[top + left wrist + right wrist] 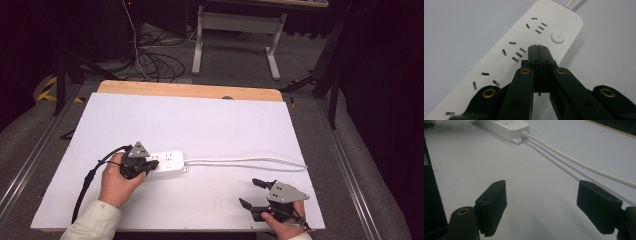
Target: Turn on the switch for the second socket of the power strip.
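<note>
**Plastic, wood and matt white**

The power strip (524, 47) is smooth white plastic with a soft sheen, as is its cable (579, 162). The table (200, 125) has a matt white top edged in bare light wood. Both grippers' jaws look matt black, with brass-coloured rivets.

probably a lab, dark curtained surround, loose cables on the floor (150, 62), white-covered test table (200, 125), metal frame rails

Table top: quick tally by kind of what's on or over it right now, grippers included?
White power strip: 1
White cord on the strip: 1
Handheld grippers: 2, left gripper with jaws shut over the strip, right gripper with jaws open
Total: 4
</note>
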`<state>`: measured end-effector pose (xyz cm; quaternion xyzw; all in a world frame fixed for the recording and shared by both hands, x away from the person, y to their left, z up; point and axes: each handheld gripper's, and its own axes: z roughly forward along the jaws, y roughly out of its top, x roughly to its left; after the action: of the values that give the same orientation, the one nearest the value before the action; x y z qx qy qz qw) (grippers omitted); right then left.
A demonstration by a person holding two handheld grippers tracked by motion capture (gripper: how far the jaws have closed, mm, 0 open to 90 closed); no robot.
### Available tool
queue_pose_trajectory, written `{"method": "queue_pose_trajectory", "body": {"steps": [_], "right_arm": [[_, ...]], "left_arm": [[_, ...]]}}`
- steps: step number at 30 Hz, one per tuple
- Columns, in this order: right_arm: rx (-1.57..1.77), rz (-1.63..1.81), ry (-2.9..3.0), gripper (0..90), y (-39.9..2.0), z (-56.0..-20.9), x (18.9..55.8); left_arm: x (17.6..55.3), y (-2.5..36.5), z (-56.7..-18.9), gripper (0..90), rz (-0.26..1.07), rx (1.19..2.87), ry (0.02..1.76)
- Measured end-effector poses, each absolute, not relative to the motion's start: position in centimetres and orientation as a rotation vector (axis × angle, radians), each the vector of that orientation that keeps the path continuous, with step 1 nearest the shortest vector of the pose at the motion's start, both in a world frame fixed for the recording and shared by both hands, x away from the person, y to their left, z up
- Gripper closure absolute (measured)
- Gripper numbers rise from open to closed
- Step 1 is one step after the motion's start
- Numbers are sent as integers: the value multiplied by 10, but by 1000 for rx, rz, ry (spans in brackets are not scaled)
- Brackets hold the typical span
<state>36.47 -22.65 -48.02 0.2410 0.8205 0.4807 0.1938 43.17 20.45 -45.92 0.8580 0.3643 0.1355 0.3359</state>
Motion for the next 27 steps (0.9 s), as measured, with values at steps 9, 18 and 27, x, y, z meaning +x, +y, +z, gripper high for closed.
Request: {"method": "queue_pose_trajectory", "body": {"steps": [9, 18, 27], "right_arm": [[679, 1347, 2301, 247, -226, -480, 364], [683, 1351, 2298, 247, -227, -480, 365], [687, 1354, 2297, 247, -227, -481, 365]], "left_arm": [[432, 204, -460, 900, 354, 2235, 966], [432, 203, -460, 900, 411, 2208, 946], [426, 202, -450, 900, 396, 2188, 930]]}}
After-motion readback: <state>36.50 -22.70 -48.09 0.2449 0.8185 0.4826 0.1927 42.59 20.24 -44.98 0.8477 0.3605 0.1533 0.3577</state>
